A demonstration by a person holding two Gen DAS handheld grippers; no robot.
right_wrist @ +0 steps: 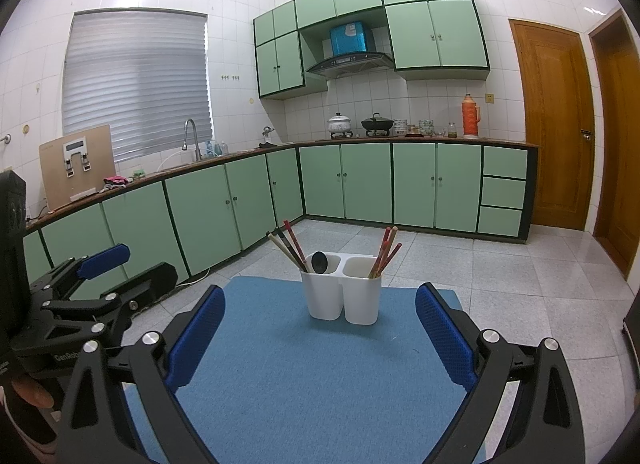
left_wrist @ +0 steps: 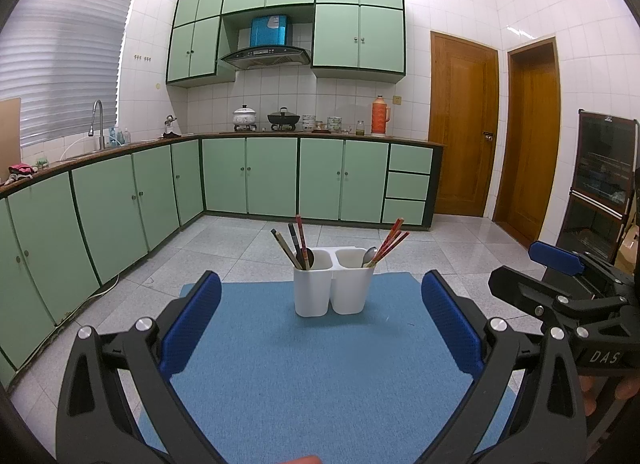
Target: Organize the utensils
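Note:
A white two-compartment utensil holder (left_wrist: 334, 292) (right_wrist: 344, 298) stands at the far end of a blue mat (left_wrist: 304, 368) (right_wrist: 312, 380). Its left compartment holds dark chopsticks (left_wrist: 289, 244) and a dark spoon (right_wrist: 319, 262). Red chopsticks (left_wrist: 390, 243) (right_wrist: 385, 251) and a metal spoon (left_wrist: 370, 255) lean in the right one. My left gripper (left_wrist: 321, 278) (right_wrist: 150, 260) is open with nothing between its fingers, short of the holder. My right gripper (right_wrist: 320, 292) (left_wrist: 514, 268) is also open and empty, beside the left one.
Green base cabinets (left_wrist: 248, 179) run along the left and far walls under a brown counter with pots and a red thermos (left_wrist: 380, 115). Wooden doors (left_wrist: 464, 123) stand at the right, near a dark glass cabinet (left_wrist: 600, 183). Grey tiled floor (left_wrist: 240, 248) surrounds the mat.

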